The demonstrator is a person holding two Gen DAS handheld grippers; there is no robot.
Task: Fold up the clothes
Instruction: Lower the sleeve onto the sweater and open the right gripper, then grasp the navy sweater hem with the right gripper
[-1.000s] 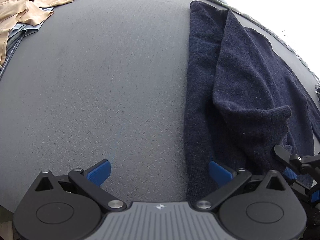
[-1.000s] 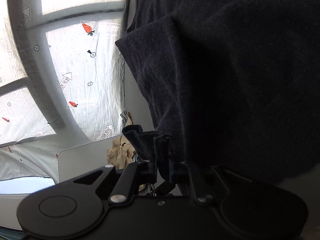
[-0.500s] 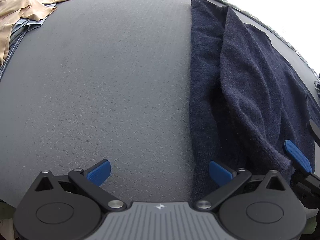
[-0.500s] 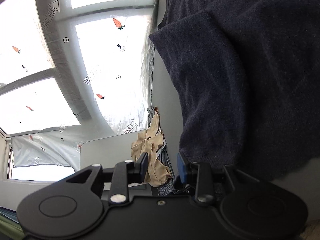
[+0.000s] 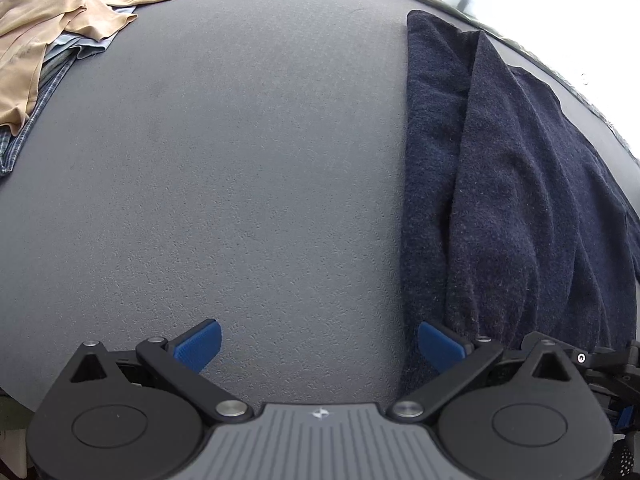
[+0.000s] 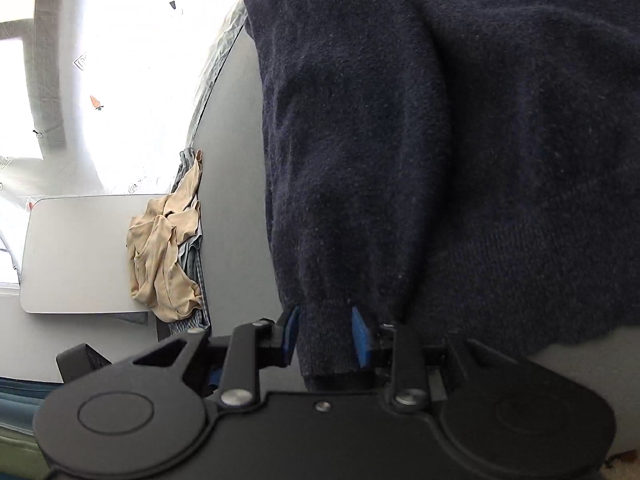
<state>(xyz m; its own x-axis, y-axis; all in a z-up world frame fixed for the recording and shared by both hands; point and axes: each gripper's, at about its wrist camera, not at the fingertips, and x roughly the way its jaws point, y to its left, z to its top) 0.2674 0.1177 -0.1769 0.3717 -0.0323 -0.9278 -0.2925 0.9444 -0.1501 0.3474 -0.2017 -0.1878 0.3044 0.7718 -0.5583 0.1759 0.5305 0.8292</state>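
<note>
Grey desk (image 5: 248,184): we see tan garment (image 5: 60,20) at far-left corner; left gripper (image 5: 318,346) spread, right gripper (image 6: 326,334) loosely straddling navy sweater (image 6: 440,140) cuff.

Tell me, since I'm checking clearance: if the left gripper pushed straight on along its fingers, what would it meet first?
Probably the bare grey tabletop: the left gripper stands open over it, nothing between its fingers. The navy sweater lies just off its right finger.

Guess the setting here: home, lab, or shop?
Likely a home-style room set up for recording: a grey table by a window covered with carrot-print film, with a navy sweater and a heap of tan clothes awaiting folding.
</note>
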